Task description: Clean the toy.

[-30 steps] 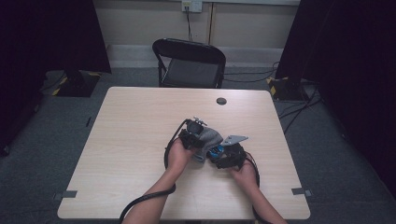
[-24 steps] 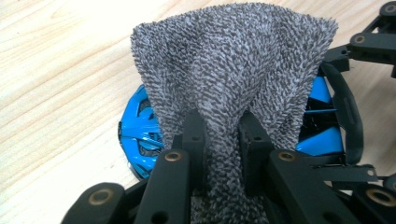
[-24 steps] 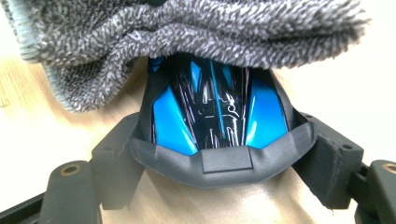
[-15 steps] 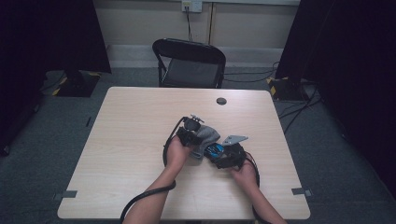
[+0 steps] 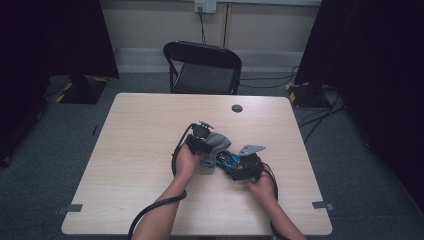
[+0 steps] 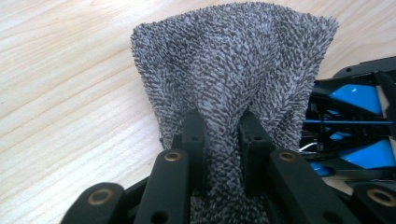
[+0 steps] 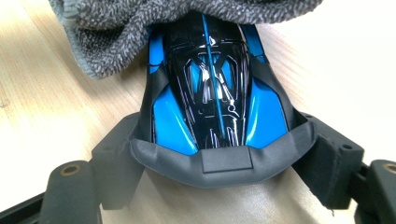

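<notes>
Nearest the person's edge of the worktop (image 5: 125, 165), two forearms come in and meet around a blue and black toy car (image 5: 227, 161), which lies a little toward the person from the worktop's middle. The right tool (image 5: 235, 164) holds the car from the near right: in the right gripper view its jaws press on either side of the car's (image 7: 212, 102) dark grey rear end, so the tool is pinching the car. The right hand (image 5: 260, 182) sits just behind it, with the grey three-cornered plate above.

Just left of the car, the left hand (image 5: 186, 161) carries the left tool (image 5: 212, 150). In the left gripper view its jaws are pressed together on a bunched fold of a grey terry cloth (image 6: 233, 79), which fans out beyond them; the car's blue side (image 6: 355, 121) shows at the right, touching the cloth. In the right gripper view the cloth (image 7: 126, 32) drapes over the car's far end.

Beyond the car, toward the far edge, a small dark round disc (image 5: 237, 108) lies on the worktop, well apart. Farther still, behind the worktop, stands a black folding chair (image 5: 202, 67).
</notes>
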Demonstrator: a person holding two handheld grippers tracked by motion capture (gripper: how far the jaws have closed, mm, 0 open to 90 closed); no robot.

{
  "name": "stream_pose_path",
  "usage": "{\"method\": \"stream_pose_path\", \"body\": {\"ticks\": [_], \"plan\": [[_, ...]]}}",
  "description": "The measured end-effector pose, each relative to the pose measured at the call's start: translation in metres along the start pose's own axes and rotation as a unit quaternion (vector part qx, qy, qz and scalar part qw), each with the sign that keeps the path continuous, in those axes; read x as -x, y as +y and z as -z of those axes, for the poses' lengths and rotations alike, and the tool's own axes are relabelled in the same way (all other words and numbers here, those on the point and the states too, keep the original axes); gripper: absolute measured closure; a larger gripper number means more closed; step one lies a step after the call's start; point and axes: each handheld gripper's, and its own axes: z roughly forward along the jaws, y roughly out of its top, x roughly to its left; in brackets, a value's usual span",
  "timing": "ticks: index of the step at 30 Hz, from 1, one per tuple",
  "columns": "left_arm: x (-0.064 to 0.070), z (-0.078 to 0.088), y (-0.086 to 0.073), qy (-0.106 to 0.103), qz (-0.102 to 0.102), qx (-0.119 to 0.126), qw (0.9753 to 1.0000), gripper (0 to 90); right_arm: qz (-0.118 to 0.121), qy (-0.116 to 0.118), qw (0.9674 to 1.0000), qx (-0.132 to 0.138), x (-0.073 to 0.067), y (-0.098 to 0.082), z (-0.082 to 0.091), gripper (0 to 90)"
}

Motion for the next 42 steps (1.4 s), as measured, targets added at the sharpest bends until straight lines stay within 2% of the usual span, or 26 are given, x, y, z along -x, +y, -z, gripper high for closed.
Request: {"method": "stream_pose_path", "body": {"ticks": [22, 30, 32, 37, 42], "plan": [[-0.016, -0.003, -0.003, 0.02, 0.011, 0.0, 0.9997, 76.0, 0.0, 0.0, 1.0, 0.0, 0.0, 0.0, 0.0, 23.7], [-0.024, -0.004, -0.006, 0.018, 0.023, 0.005, 0.9996, 76.0, 0.0, 0.0, 1.0, 0.0, 0.0, 0.0, 0.0, 23.8], [-0.024, -0.004, -0.006, 0.027, 0.014, 0.002, 0.9995, 76.0, 0.0, 0.0, 1.0, 0.0, 0.0, 0.0, 0.0, 23.7], [-0.027, -0.004, -0.005, 0.034, 0.011, -0.004, 0.9993, 76.1, 0.0, 0.0, 1.0, 0.0, 0.0, 0.0, 0.0, 23.7], [-0.034, -0.004, -0.007, 0.038, 0.022, -0.007, 0.999, 76.1, 0.0, 0.0, 1.0, 0.0, 0.0, 0.0, 0.0, 23.7]]}}
